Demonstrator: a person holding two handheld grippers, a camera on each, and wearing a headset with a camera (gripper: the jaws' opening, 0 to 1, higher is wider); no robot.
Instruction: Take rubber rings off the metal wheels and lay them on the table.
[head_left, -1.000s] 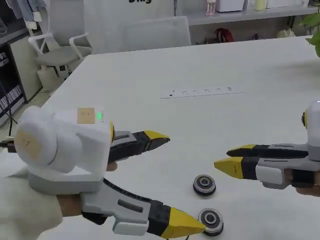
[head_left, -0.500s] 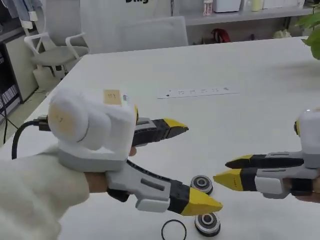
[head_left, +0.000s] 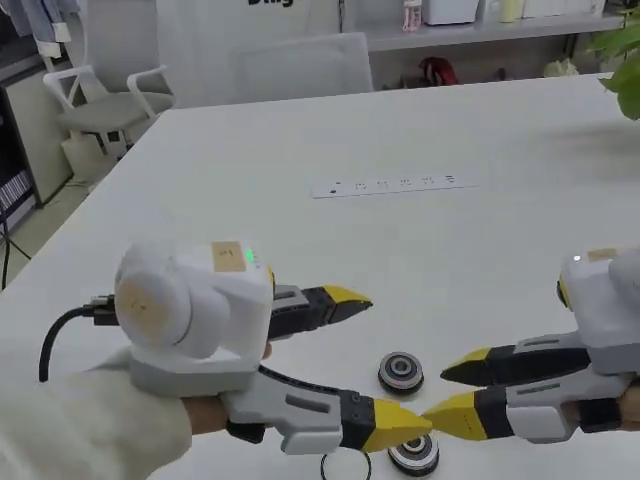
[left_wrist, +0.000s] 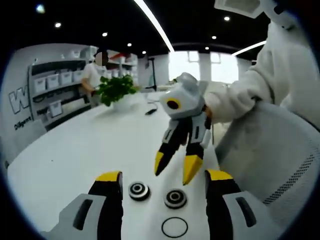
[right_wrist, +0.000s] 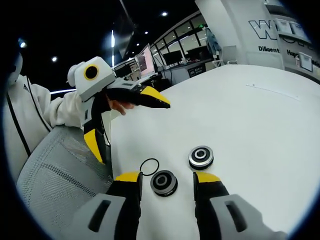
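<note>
We hold the left gripper (head_left: 395, 362) low over the white tabletop (head_left: 300, 150), gripped from beneath by a hand in a white fleecy sleeve (head_left: 70, 430). Its black, yellow-tipped fingers (head_left: 388, 425) point to the right across the work. They stand wide apart and carry nothing.

The right gripper (head_left: 436, 396) comes in level from the right and points left, toward the other. Its fingers are also apart, by a narrower gap, and they too are empty. In the head view its lower yellow tip sits very close to the lower tip of the left gripper.

Two small round metal wheels, each with a dark outer band, lie flat on the tabletop. In the right gripper view the nearer metal wheel (right_wrist: 164, 182) sits in the gap between that gripper's fingertips, touching neither as far as we can see. The farther metal wheel (right_wrist: 201, 157) lies just beyond the right-hand fingertip.

A thin black rubber ring (right_wrist: 149, 166) lies loose and flat on the tabletop just beside the nearer wheel, on the side toward the left gripper. In the left gripper view both wheels lie between its spread fingertips, with the ring closer in.
</note>
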